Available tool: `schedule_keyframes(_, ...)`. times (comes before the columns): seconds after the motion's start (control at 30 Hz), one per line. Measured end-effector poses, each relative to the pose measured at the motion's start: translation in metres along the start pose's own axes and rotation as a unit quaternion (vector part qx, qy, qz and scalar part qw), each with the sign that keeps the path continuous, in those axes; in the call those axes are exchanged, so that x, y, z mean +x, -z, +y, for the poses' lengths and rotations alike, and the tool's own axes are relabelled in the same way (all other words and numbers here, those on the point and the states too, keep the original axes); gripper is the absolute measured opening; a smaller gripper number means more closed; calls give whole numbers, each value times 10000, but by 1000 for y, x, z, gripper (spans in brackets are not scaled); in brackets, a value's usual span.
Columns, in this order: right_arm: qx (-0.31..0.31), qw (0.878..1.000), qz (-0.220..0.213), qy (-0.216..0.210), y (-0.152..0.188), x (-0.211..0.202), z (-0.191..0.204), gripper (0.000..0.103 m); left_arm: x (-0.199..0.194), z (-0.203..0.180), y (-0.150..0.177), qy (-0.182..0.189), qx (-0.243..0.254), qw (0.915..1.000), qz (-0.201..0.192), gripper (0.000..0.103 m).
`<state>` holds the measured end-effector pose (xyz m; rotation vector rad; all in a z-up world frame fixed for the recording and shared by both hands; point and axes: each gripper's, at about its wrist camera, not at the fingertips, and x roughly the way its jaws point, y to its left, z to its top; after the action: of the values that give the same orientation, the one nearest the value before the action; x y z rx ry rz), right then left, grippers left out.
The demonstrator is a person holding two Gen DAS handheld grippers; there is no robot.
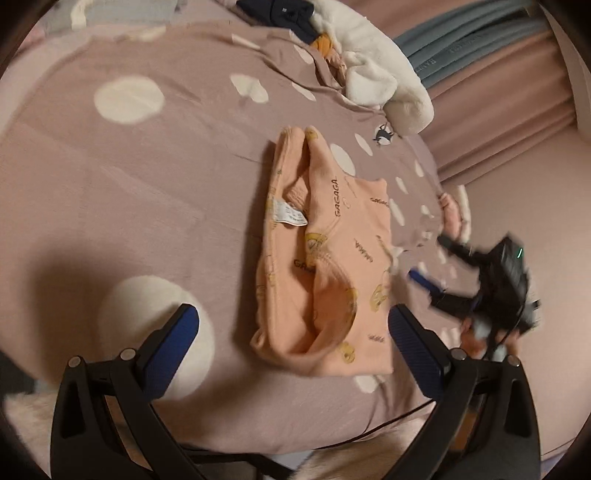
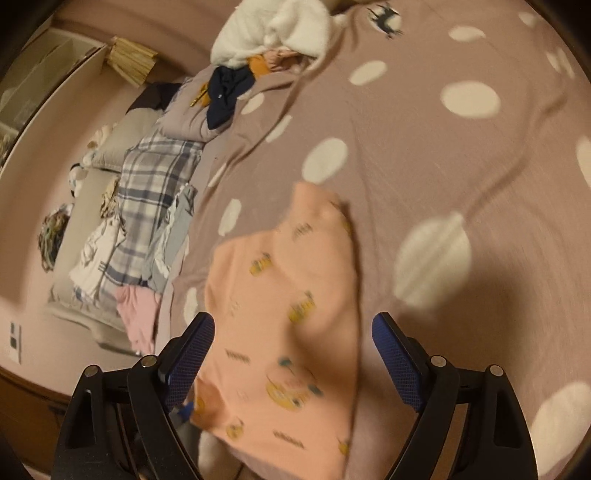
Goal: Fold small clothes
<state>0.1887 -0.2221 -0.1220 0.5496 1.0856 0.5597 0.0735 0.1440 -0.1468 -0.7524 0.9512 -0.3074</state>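
The left gripper (image 1: 291, 332) and the right gripper (image 2: 291, 350) both have wide jaws, holding nothing. Between the fingers of each lies the peach garment (image 1: 332, 258), partly folded, on the dotted bedspread (image 1: 129, 184), below a clothes pile (image 1: 369, 66).

Peach garment (image 1: 332, 258) with yellow prints; mauve bedspread (image 1: 147, 184) with white dots.

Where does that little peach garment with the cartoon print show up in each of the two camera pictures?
Left wrist view: the peach garment lies in the middle, just ahead of the open tongs, its white label facing up.
Right wrist view: the peach garment fills the lower middle, between the tongs' blue pads.
Shared landmark: the white fluffy blanket heaped at the far edge of the spotted bedcover.
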Motion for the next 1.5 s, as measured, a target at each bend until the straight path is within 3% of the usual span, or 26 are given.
schedule_keyframes(0.1, 155, 9998, 143, 61, 15, -1, -19, 89, 10, 1, -2, 204, -45, 9997, 133, 102)
schedule_keyframes(0.2, 305, 9985, 439, 99, 27, 9, -35, 89, 17, -3, -5, 133, 38, 9997, 201, 102)
schedule_keyframes(0.33, 435, 9979, 410, -267, 30, 0, -44, 89, 22, -5, -9, 141, 138, 9995, 245, 102)
schedule_keyframes(0.5, 443, 9969, 506, -411, 30, 4, -44, 91, 37, -6, -19, 294, 157, 9987, 384, 103)
schedule_keyframes(0.67, 549, 9924, 560, -948, 29, 19, -46, 96, 52, -12, -28, 408, 327, 9973, 522, 102)
schedule_keyframes(0.83, 788, 9859, 637, -1335, 21, 27, -50, 96, 69, -13, -41, 801, 166, 9933, 817, 102)
schedule_keyframes(1.13, 794, 9813, 790, -1563, 15, 50, -29, 96, 93, -35, -44, 953, 227, 9880, 1191, 101)
schedule_keyframes(1.2, 775, 9831, 768, -1473, 13, 55, -24, 88, 90, -34, -42, 808, 192, 9906, 1090, 93)
schedule_keyframes(1.27, 817, 9843, 772, -1361, 13, 60, -25, 68, 88, -31, -41, 374, 94, 9947, 950, 53)
schedule_keyframes(1.33, 944, 9885, 660, -979, 17, 60, -31, 38, 85, -27, -40, 95, 113, 9962, 860, 43)
schedule_keyframes(1.5, 689, 9944, 313, -743, 23, 52, -24, 29, 78, -45, -35, -333, 569, 9963, 549, 32)
